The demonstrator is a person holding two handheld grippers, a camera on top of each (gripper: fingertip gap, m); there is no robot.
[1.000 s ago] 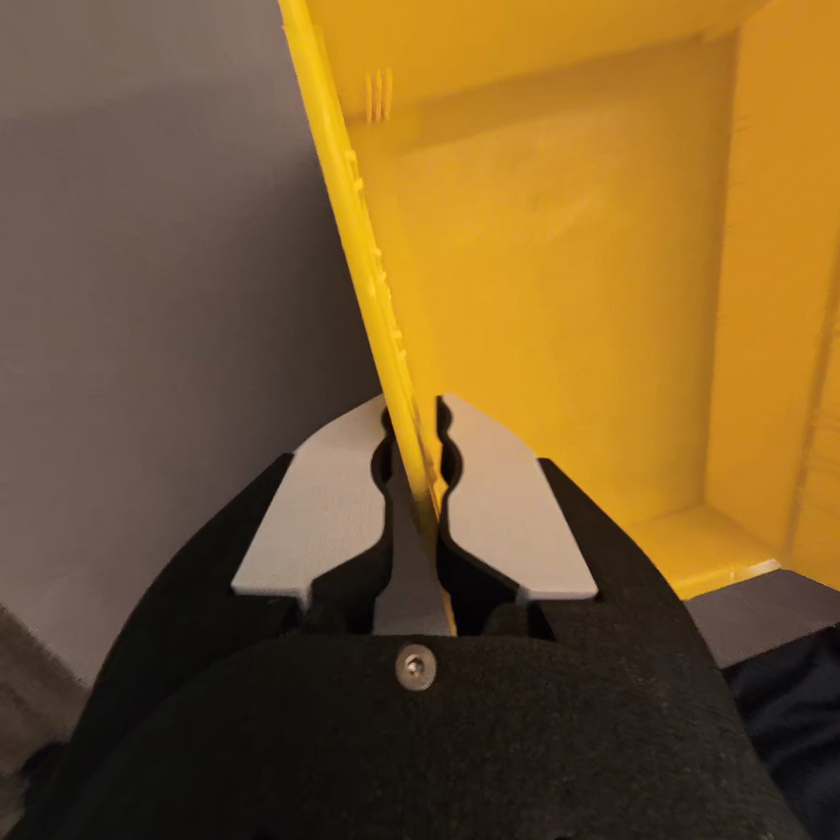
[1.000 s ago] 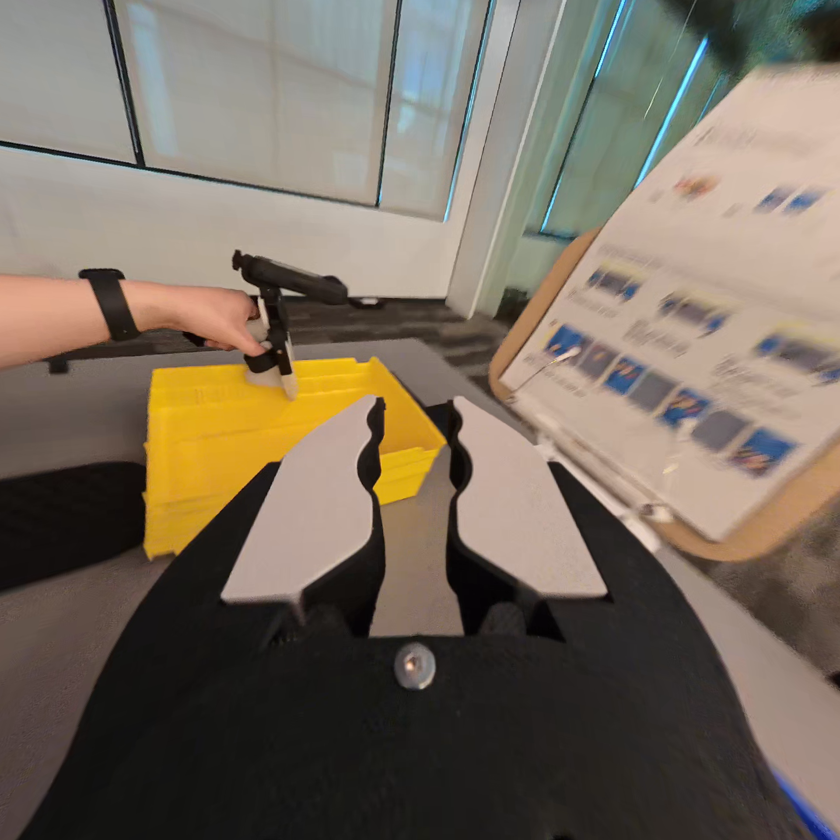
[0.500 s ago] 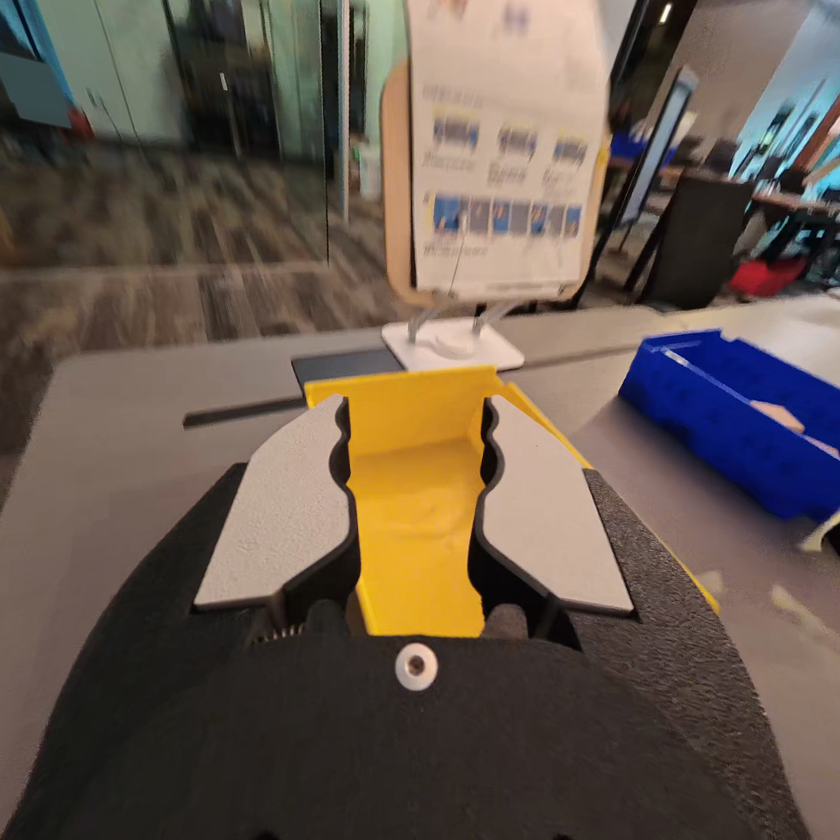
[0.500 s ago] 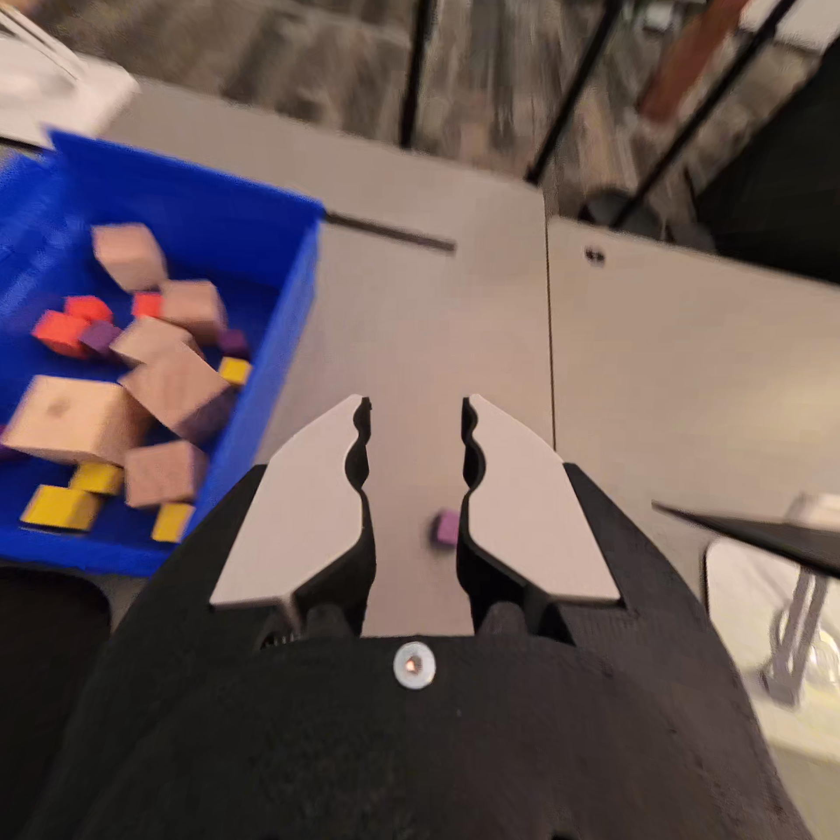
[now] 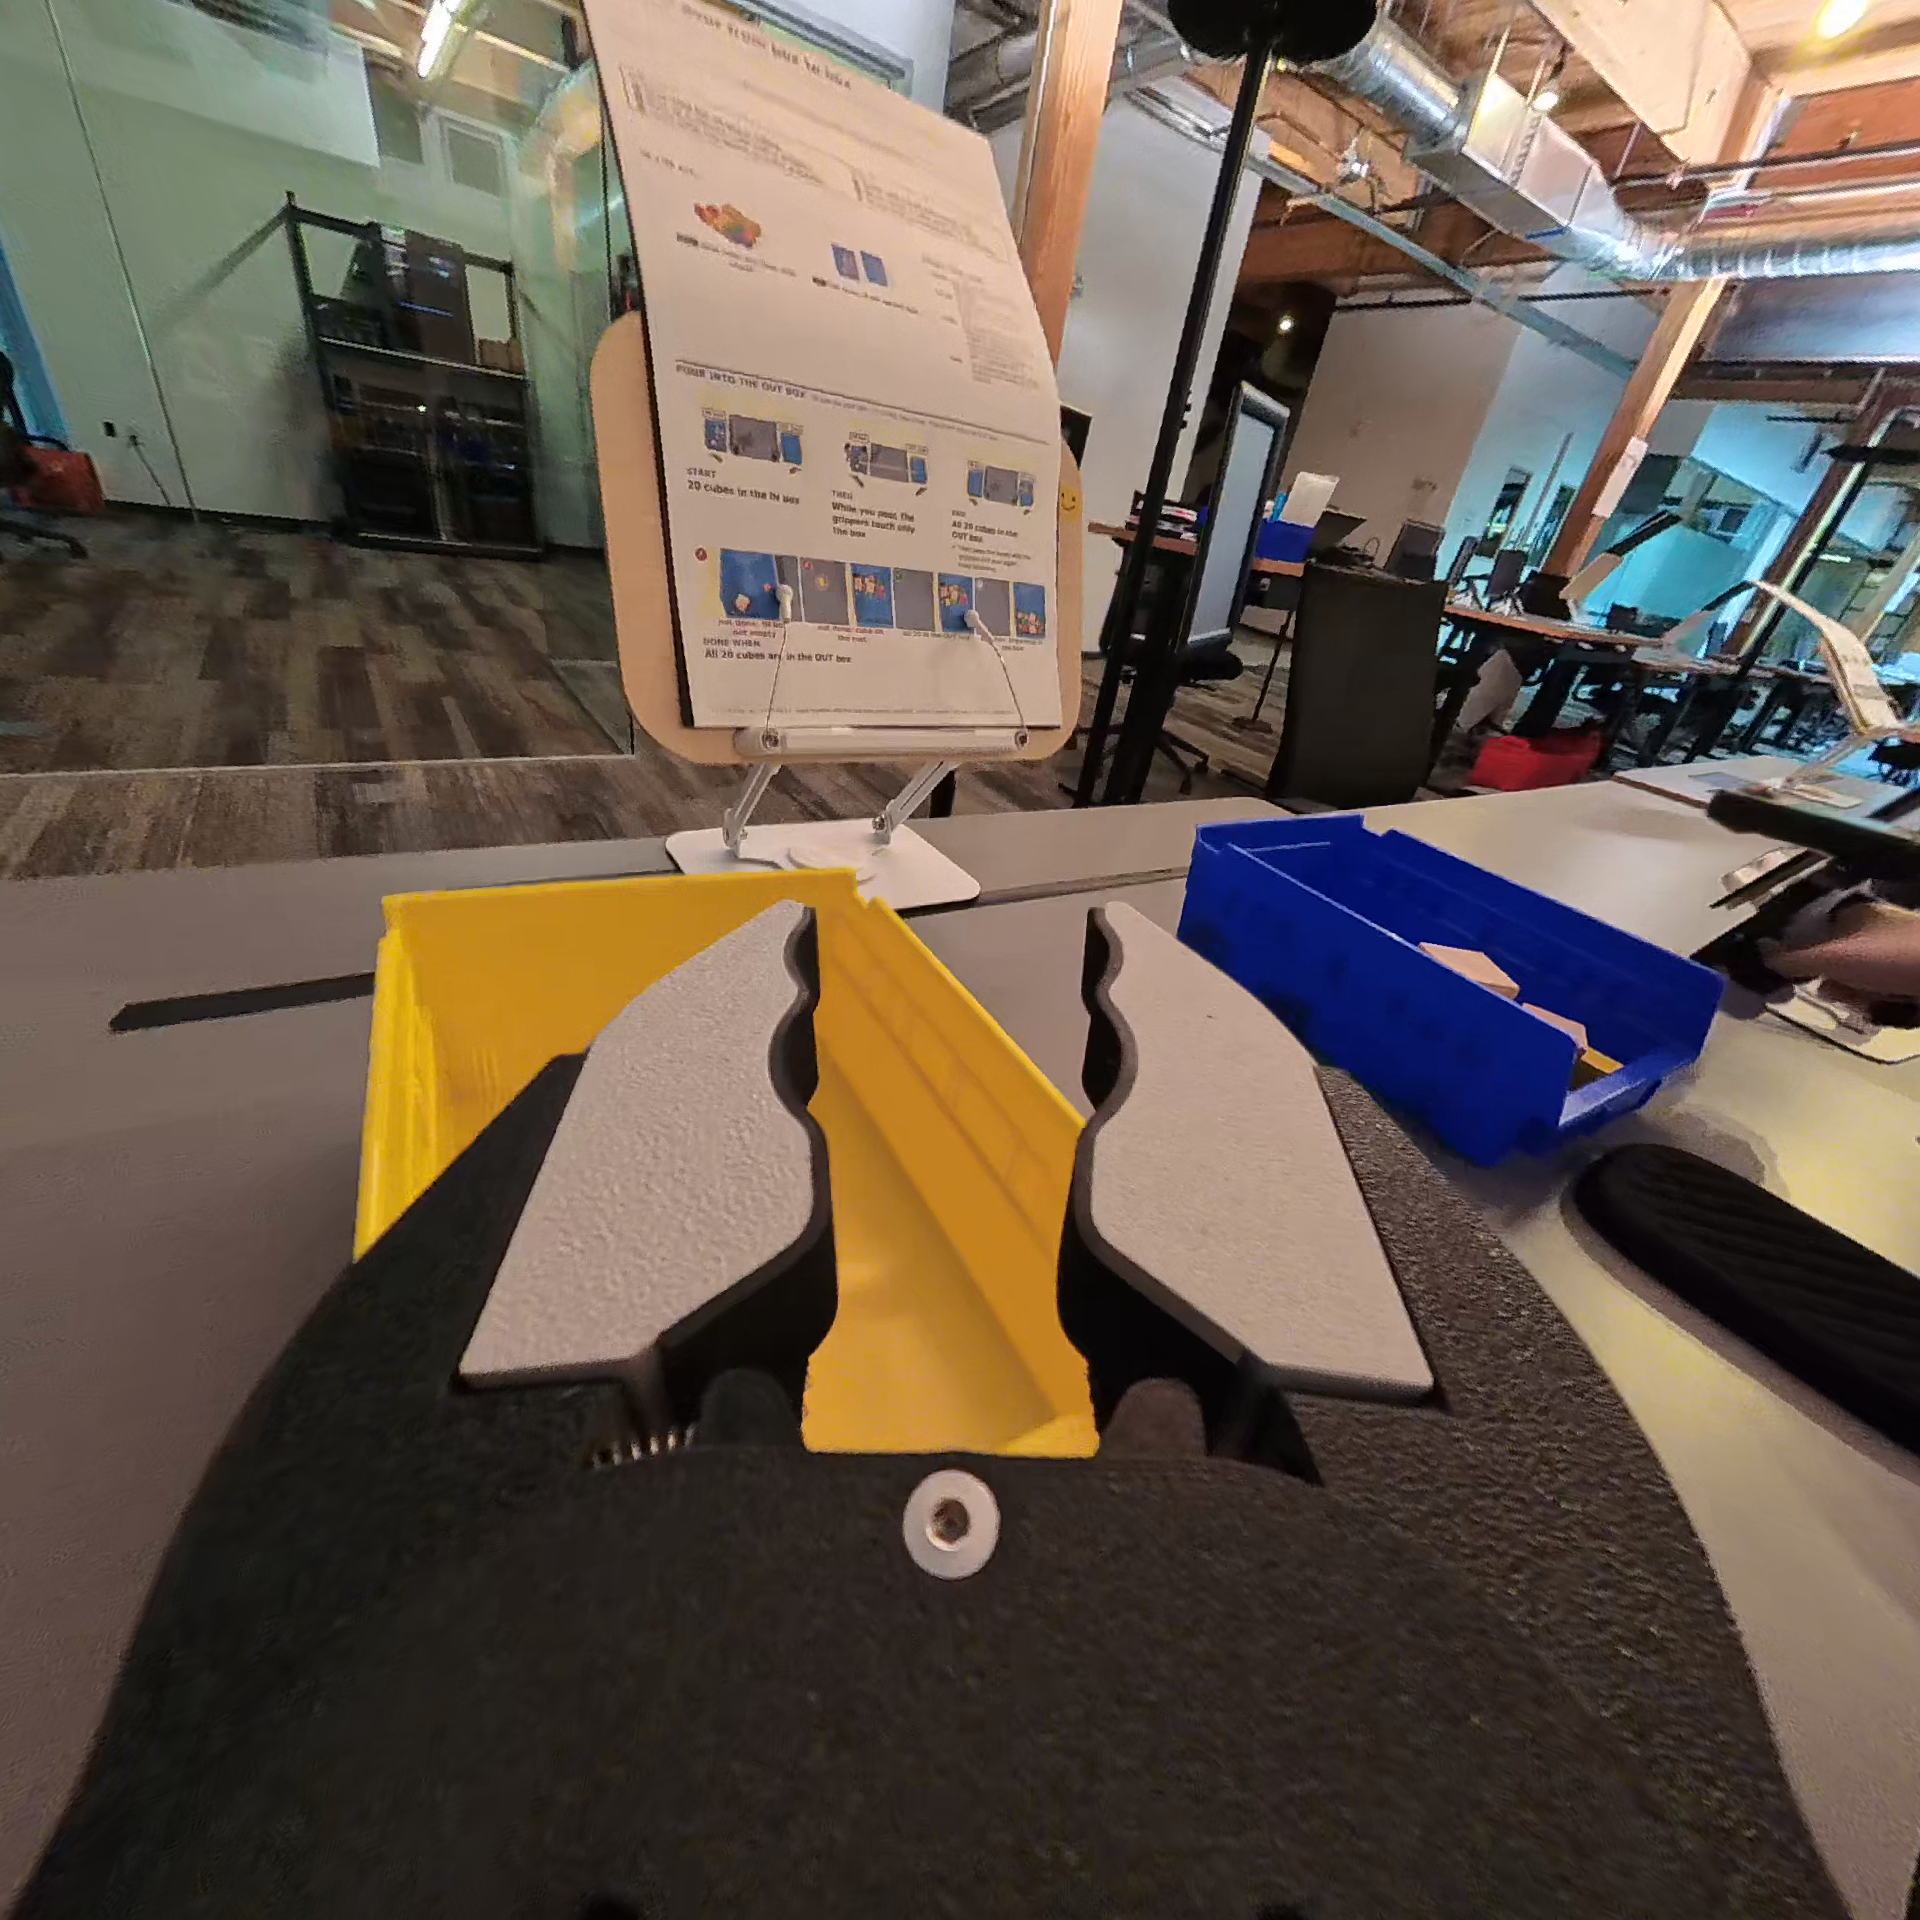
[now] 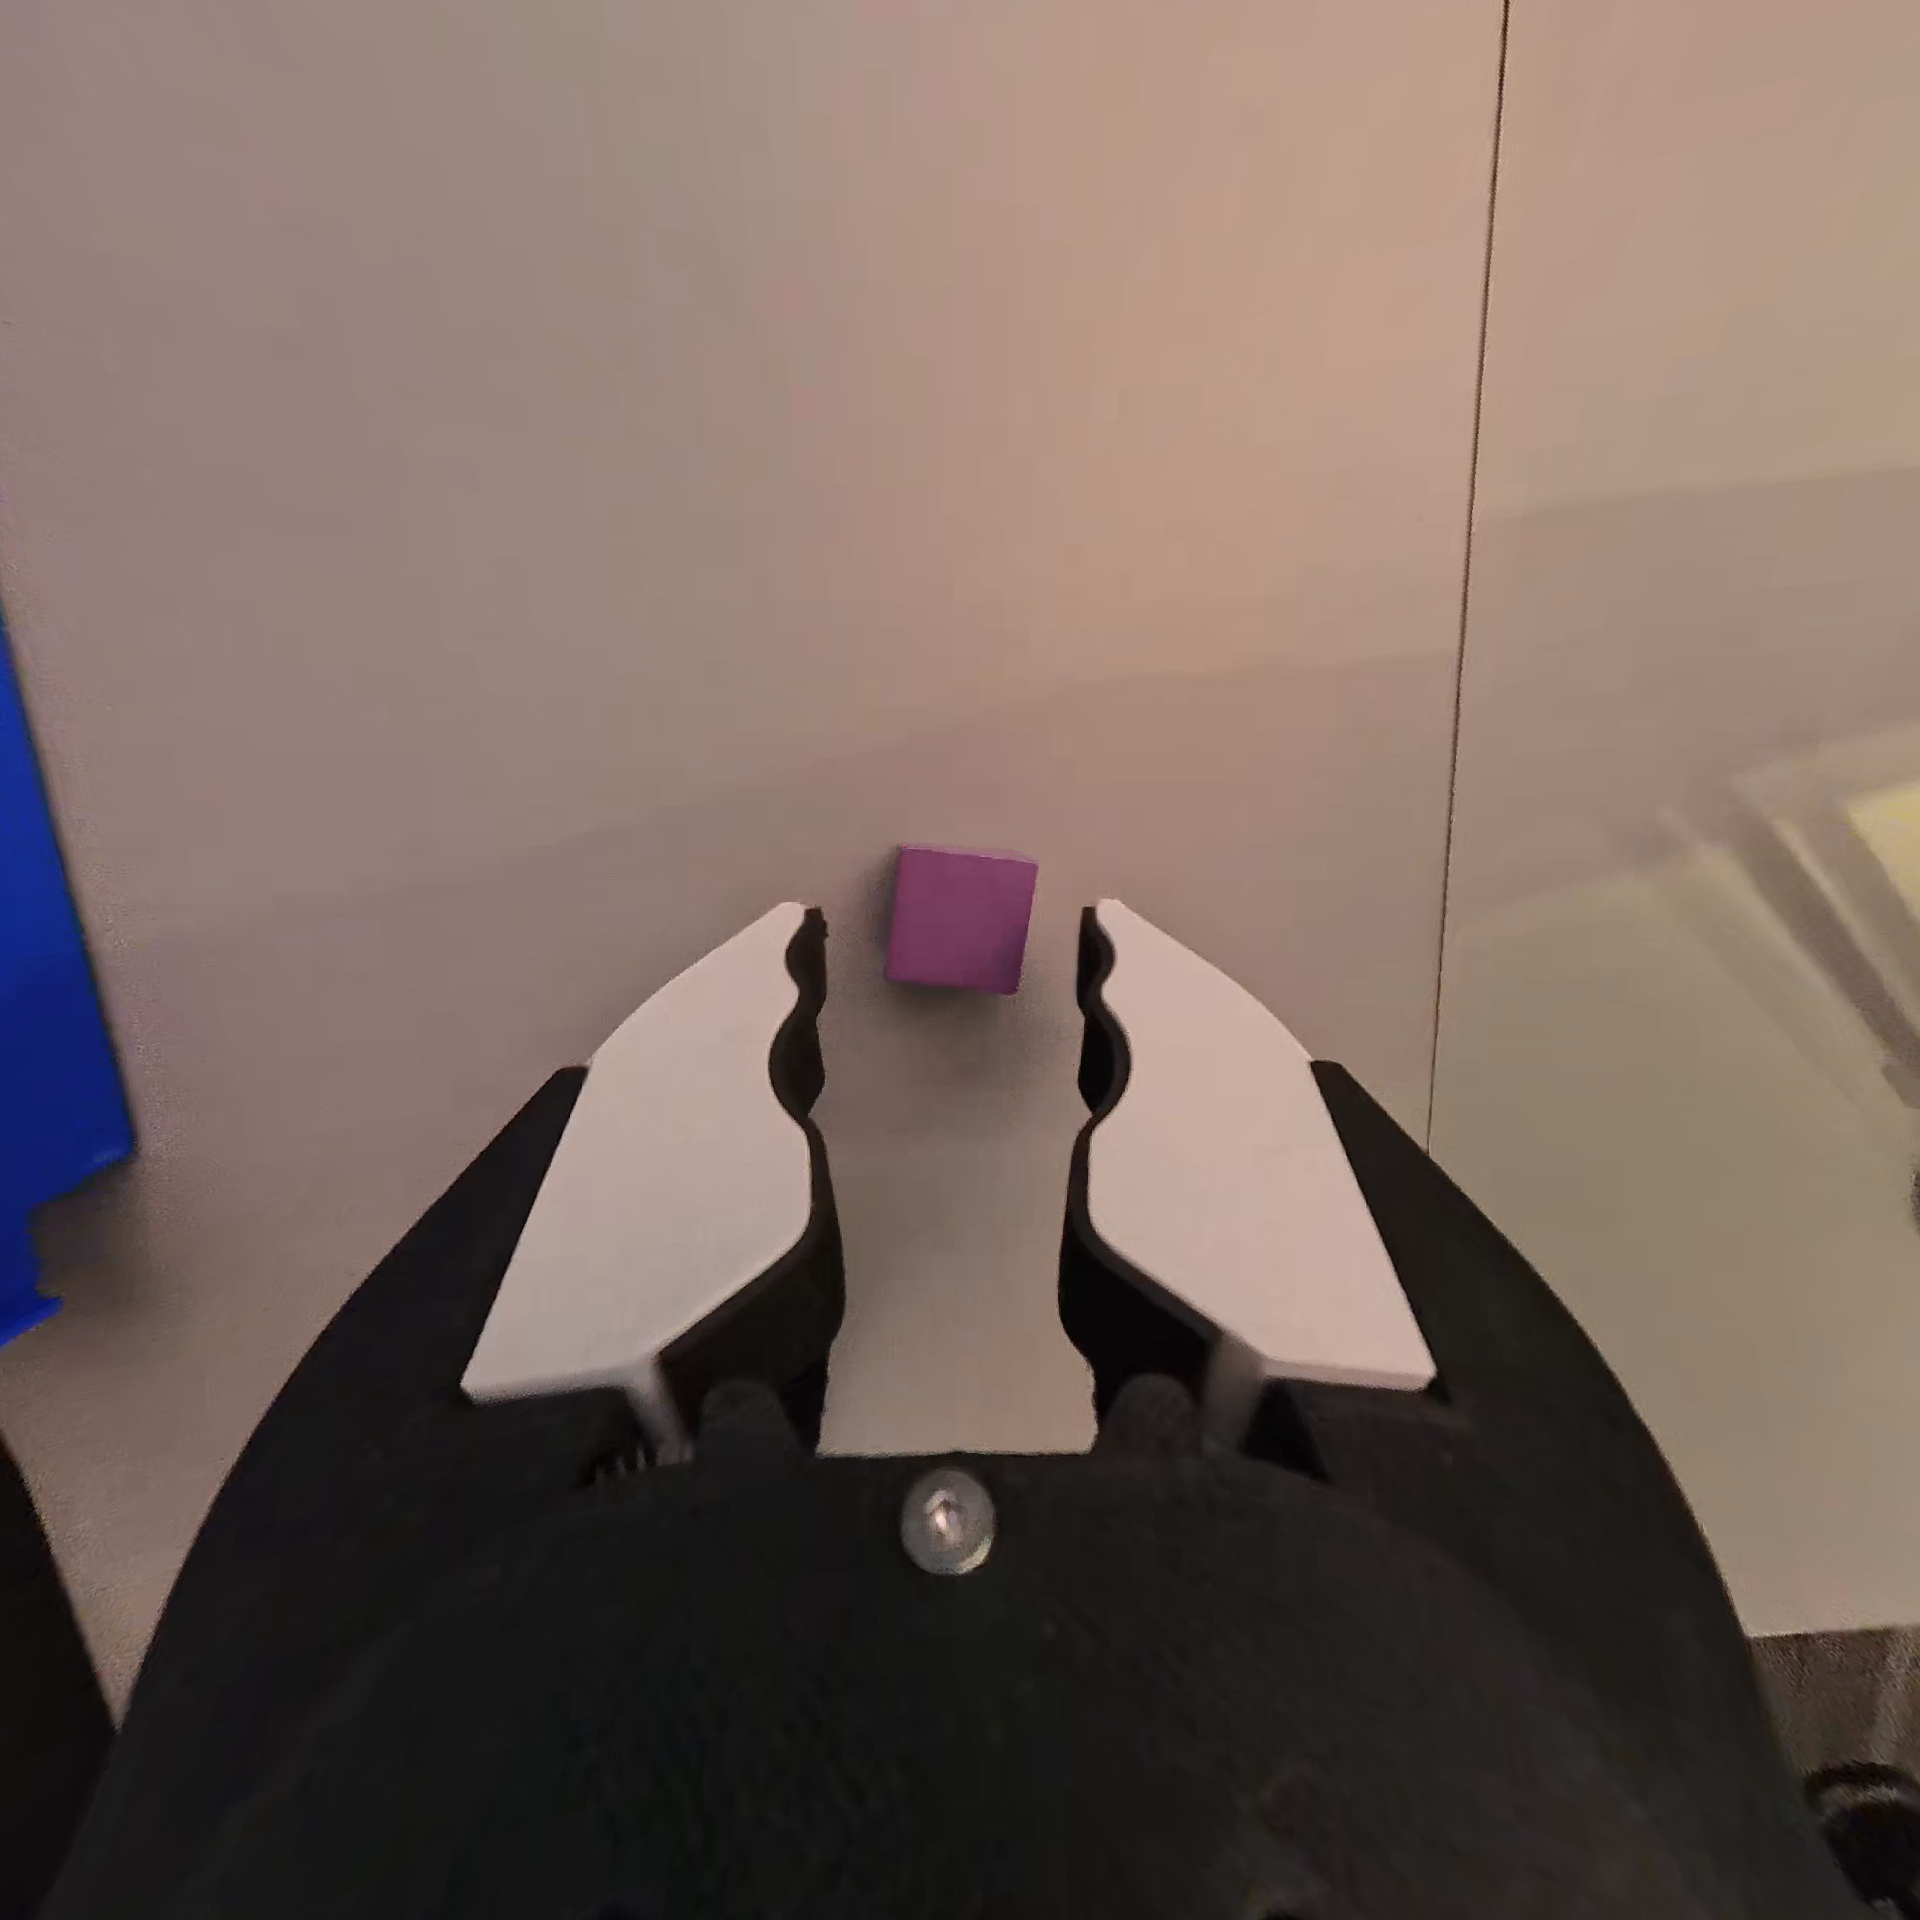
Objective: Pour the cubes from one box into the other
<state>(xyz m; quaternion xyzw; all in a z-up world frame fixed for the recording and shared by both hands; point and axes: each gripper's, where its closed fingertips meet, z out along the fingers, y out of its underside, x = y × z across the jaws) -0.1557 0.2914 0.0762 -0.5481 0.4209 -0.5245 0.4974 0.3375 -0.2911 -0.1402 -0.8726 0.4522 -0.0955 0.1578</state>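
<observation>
Cubes sit in our blue box [image 5: 1382, 997], tan ones showing over its rim at about two o'clock in the left wrist view. One purple cube [image 6: 961, 920] lies loose on the grey table [image 6: 727, 468], at twelve o'clock just beyond our right gripper [image 6: 951, 914], whose jaws stand wide with nothing between them. The blue box's corner [image 6: 42, 935] shows at nine o'clock there. Our left gripper [image 5: 948, 914] is also spread wide and holds nothing, above the yellow box [image 5: 582, 966], whose inside shows no cubes. Behind it, at twelve o'clock, stands an instruction sheet [image 5: 842, 384] on a stand. A black pad [image 5: 1766, 1268] lies at four o'clock.
</observation>
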